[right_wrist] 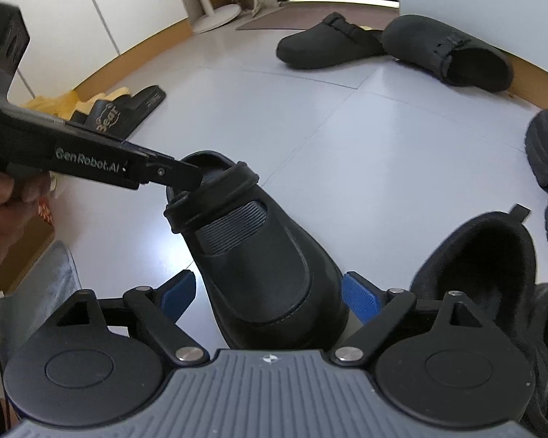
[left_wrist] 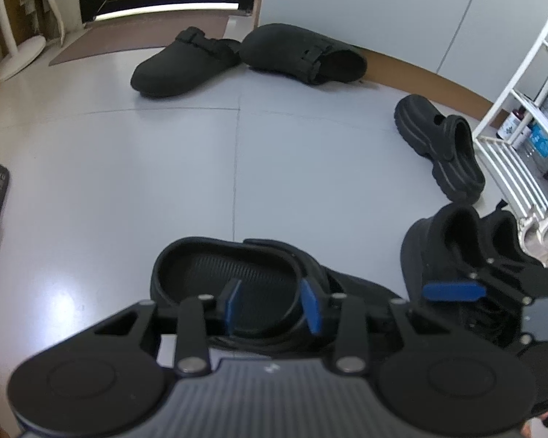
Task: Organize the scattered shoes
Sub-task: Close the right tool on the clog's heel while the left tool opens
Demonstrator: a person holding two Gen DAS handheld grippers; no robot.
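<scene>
Because the black clog (right_wrist: pixel 259 255) beside the sneaker (right_wrist: pixel 482 266) looks light, stiff-walled and smooth, the left gripper (left_wrist: pixel 270 306) pinches its heel rim while the right gripper (right_wrist: pixel 270 295) straddles the toe, jaws wide.

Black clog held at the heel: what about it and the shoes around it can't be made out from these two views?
- Black clog, toe: hidden behind the right gripper body, right wrist view.
- Left gripper pads' contact with the heel rim: black on black, left wrist view; unclear.
- Black sneaker: front cut off at the frame corner, right wrist view.
- Chunky clog partner: unidentifiable.
- Slide sandal print: too small.
</scene>
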